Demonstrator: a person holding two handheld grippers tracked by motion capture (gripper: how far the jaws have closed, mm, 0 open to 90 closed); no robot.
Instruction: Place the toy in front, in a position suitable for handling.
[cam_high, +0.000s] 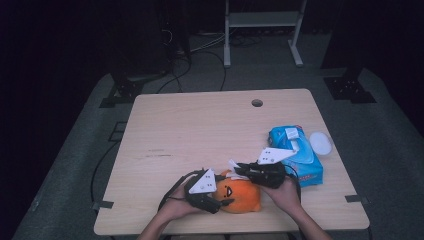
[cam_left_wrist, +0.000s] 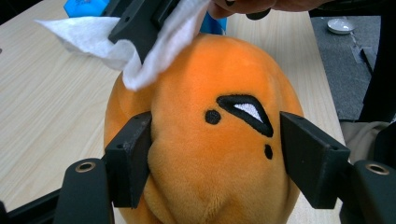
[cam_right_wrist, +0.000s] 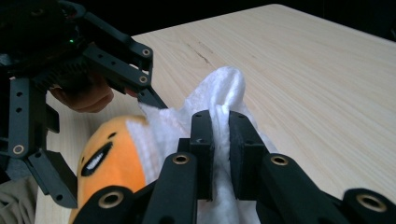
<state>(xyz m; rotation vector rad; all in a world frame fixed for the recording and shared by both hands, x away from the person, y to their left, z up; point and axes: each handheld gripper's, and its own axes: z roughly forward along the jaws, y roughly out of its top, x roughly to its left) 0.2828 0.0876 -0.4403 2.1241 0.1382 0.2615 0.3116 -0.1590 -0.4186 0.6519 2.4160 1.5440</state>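
The orange plush toy (cam_high: 241, 195) sits right at the near edge of the desk (cam_high: 200, 125), between the two hands, its stitched black eye and mouth facing the left side. In the left gripper view the toy bulges up between the two black jaws: the left hand-held gripper (cam_left_wrist: 215, 154) is clamped on it, one pad sunk into the fur on one flank, the other pad against the opposite flank beside the stitched mouth. On top of the toy's crown lies a white wipe (cam_left_wrist: 140, 42), draped over the orange fur and pressed down there by the other tool.

That is the right hand-held gripper (cam_right_wrist: 220, 140), and in its own view the jaws are pinched together on a fold of the white wipe, the cloth bunching up above the pads and spilling out below them onto the toy's head. From above, the right hand-held gripper comes in from the right, its grey three-cornered plate on top, its tip over the top of the toy.

Just behind the right hand, a blue pack of wet wipes (cam_high: 296, 152) lies on the desk, with a round white lid (cam_high: 320, 143) beside it near the right edge. Further back, a round cable hole (cam_high: 257, 103) shows in the desk's far side.
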